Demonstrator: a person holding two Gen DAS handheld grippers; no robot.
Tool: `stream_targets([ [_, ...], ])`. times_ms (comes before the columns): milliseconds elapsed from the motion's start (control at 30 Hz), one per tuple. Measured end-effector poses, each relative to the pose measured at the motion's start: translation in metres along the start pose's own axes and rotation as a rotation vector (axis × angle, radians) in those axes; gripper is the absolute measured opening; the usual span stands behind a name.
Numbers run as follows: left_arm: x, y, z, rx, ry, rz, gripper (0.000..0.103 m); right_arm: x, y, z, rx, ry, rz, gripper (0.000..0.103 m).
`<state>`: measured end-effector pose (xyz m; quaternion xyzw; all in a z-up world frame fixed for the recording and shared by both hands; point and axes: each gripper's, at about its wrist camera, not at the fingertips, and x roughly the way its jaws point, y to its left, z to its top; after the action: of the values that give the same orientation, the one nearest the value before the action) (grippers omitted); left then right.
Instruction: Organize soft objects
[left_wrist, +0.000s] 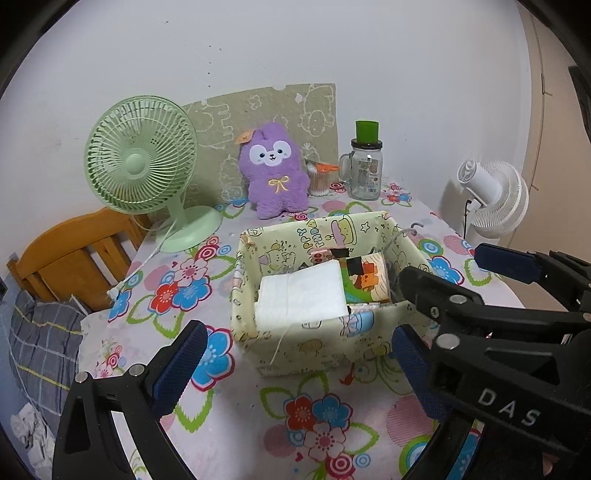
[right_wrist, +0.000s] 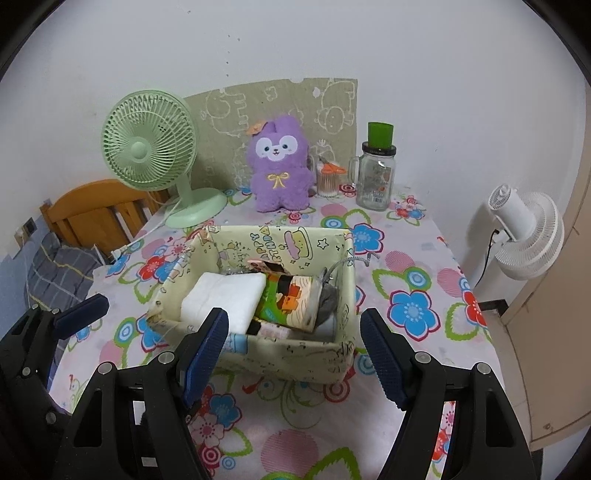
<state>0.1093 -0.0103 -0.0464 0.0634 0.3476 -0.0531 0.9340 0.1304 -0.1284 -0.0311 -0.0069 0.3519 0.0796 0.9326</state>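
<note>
Left gripper (left_wrist: 295, 354) angled downward over the flowered surface (left_wrist: 229, 435), fingers (left_wrist: 181, 365) spread wide with nothing between them. Right gripper (right_wrist: 295, 354) pitched down the same way, just beside the left one, fingers (right_wrist: 207, 350) likewise parted and gripping nothing.

Directly ahead of both pairs of fingertips, close but untouched: a cream fabric basket (right_wrist: 295, 354) printed with cartoon figures, resting upright on the surface. Inside it, toward the left finger side, a white folded soft pad (right_wrist: 225, 297); toward the right finger side, a green and orange printed packet (right_wrist: 291, 302) lying tilted, with a grey soft item tucked at the far right wall. A loose thread hanging down the near wall.

Well beyond the fingertips, past the basket, a purple plush toy (left_wrist: 273, 173) sitting upright against a patterned board, fluffy, with a white face patch and yellow bow. Beyond and left, a green desk fan (left_wrist: 140, 162); beyond and right, a glass jar (left_wrist: 364, 170) with green cap.
</note>
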Motion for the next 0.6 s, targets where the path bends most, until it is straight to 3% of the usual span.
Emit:
stream_targets([
  [600,-0.043,0.016,-0.024,-0.053,-0.042,0.007,0.102,-0.043,0.001,-0.025,0.0,-0.046,-0.018,0.077],
])
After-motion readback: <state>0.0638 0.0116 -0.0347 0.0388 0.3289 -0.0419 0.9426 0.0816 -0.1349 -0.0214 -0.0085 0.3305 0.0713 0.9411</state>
